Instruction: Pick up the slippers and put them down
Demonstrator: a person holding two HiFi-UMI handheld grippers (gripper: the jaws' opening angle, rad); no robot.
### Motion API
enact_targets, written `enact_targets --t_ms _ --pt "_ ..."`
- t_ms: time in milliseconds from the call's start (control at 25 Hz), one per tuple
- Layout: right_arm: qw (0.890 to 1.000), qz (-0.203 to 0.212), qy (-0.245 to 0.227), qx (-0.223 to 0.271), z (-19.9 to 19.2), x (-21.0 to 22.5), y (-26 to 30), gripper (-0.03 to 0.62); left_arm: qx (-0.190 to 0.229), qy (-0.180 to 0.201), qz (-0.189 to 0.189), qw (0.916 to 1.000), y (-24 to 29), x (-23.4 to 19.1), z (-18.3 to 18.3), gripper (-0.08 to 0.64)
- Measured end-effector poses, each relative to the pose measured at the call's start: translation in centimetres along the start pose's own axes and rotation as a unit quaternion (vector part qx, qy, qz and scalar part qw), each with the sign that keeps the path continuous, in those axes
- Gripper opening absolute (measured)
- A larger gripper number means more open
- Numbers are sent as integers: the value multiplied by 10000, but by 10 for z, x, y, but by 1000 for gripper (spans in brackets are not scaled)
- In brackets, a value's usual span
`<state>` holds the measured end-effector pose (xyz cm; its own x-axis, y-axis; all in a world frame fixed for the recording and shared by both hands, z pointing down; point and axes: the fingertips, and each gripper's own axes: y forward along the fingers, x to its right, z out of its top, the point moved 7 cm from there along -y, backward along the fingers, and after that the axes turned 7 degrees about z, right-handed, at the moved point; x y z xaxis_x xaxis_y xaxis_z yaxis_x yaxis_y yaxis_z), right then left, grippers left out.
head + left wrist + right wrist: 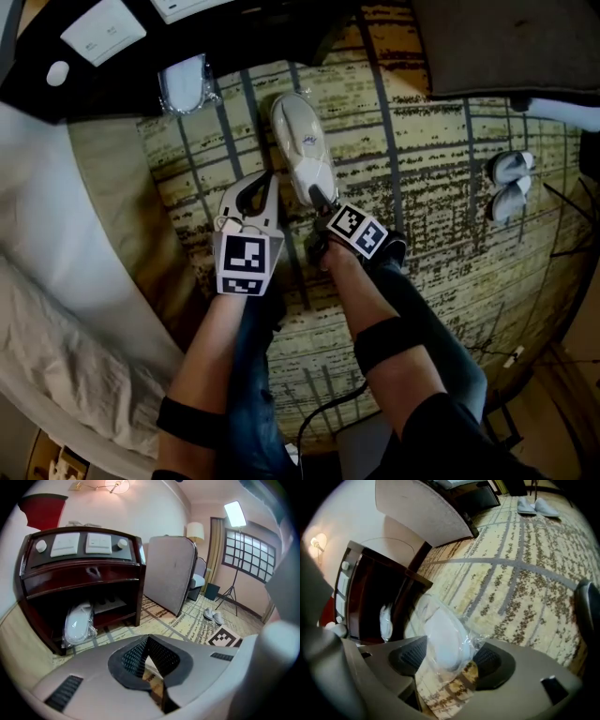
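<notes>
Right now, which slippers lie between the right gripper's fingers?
The plastic-wrapped slippers on the carpet; another wrapped pack sits inside the nightstand, and an unwrapped pair lies farther off.

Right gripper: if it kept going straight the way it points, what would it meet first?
The right gripper would meet the plastic-wrapped slipper, already between its open fingers; behind it, likely the carpet.
</notes>
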<state>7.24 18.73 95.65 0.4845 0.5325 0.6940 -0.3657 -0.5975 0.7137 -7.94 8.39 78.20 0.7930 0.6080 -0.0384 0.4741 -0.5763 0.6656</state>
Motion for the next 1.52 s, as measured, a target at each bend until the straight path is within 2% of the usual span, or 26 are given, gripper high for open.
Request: enact_targets --t_ms 40,200,320,400,520,600,640,760,840,960,1080,1120,1200,1400,1520 --pt "9996 -270 -76 -49 -1 3 -2 361 9 -5 4 10000 -2 -1 2 0" --pt "9920 -1182 -389 -191 -1 11 -16 452 32 -21 39 10000 -10 -7 7 0" --pt "9857 -1547 -546 -392 -2 13 -29 499 17 -68 93 9999 -19 -12 13 0" --pt "9858 -1460 -707 -440 2 1 -38 499 7 -85 139 9999 -30 -16 22 0" --pt "9869 -1107 -1078 -458 16 -37 -62 495 -10 -73 206 9998 -56 -18 46 0" --pt "9870 -833 -1304 -437 28 -72 -86 487 -10 -111 262 9996 -80 -19 69 0" --pt "9865 -681 -1429 -428 36 -91 -98 448 -6 -143 298 9995 -93 -20 83 0" --pt "9831 -225 -1773 -406 61 -156 -144 430 7 -210 403 9990 -135 -17 130 0" --pt "9780 17 -2056 -354 79 -201 -180 378 21 -265 472 9985 -167 -12 163 0" --pt "9675 237 -2511 -173 108 -264 -240 256 77 -402 547 9977 -218 -3 214 0" --pt "9498 444 -3097 -93 133 -327 -300 131 148 -491 612 9968 -269 4 263 0" --pt "9402 511 -3366 -92 141 -347 -318 71 186 -508 635 9965 -285 6 279 0" --pt "9184 700 -3894 -108 155 -387 -353 14 284 -569 706 9955 -315 7 307 0" --pt "8716 1175 -4760 9 180 -466 -440 0 483 -580 901 9931 -388 9 362 0" --pt "8357 1343 -5322 157 193 -508 -483 0 646 -605 1084 9902 -423 1 391 0"
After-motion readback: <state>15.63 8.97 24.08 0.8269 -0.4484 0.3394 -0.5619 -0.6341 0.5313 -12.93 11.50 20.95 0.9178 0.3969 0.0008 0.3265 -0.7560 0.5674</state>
